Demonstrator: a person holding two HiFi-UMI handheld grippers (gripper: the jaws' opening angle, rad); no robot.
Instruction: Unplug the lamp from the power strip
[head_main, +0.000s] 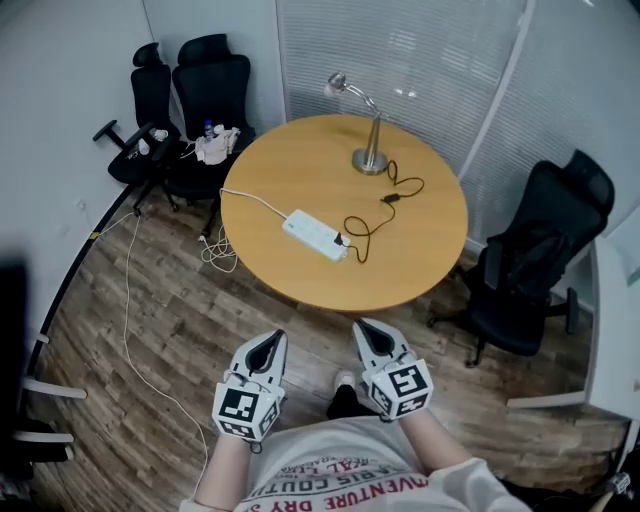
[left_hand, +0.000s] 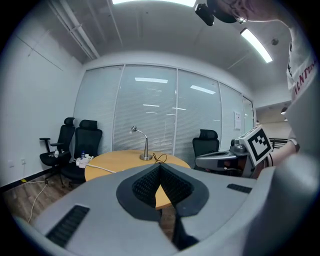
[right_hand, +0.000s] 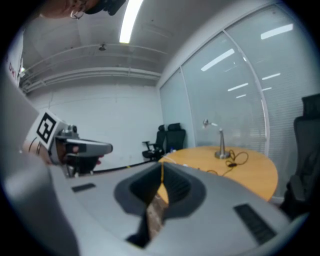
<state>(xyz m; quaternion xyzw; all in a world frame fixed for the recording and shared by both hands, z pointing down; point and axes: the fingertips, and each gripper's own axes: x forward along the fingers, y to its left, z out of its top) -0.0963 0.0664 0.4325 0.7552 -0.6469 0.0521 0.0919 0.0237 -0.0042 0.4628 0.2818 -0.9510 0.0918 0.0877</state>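
Left gripper (head_main: 266, 346), right gripper (head_main: 370, 336): jaws closed, empty, short of table (head_main: 400, 270) edge; floor (head_main: 180, 320) between; power strip (head_main: 313, 234) mid-table.

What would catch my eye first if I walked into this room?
A round wooden table stands ahead. A silver lamp sits at its far side, and a black cord runs from it to a white power strip nearer the middle. Low in the head view, the left gripper and right gripper are shut and empty, short of the table.
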